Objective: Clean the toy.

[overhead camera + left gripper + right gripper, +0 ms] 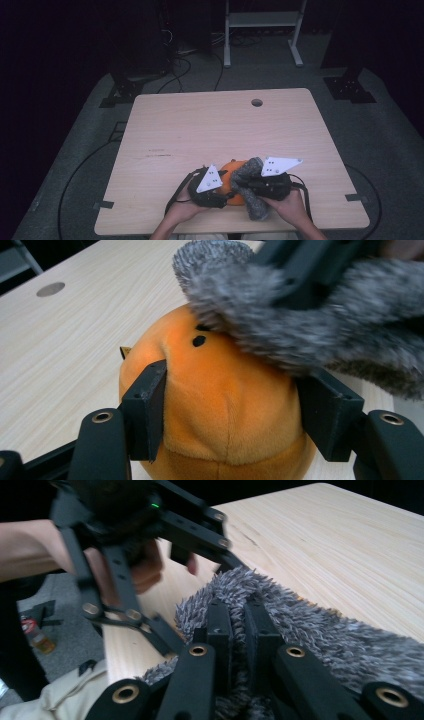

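Observation:
An orange plush toy (233, 172) sits near the table's front edge, with a black dot eye (199, 341) on its upper part. My left gripper (237, 372) grips it from both sides, and the left pad (150, 405) dents the plush. In the high view the left gripper (222, 187) comes in from the toy's left. A grey fuzzy cloth (252, 197) is draped over the toy's top and right side (280, 315). My right gripper (237, 607) is shut on a fold of this cloth (350, 650). It shows in the high view as the right gripper (250, 186).
The wooden table (210, 125) has a round hole (256, 102) near its far edge. Tape marks (104, 205) sit at the front corners. Behind the table stand a white frame (227, 45) and black stand bases (347, 87) on grey carpet with cables (75, 175).

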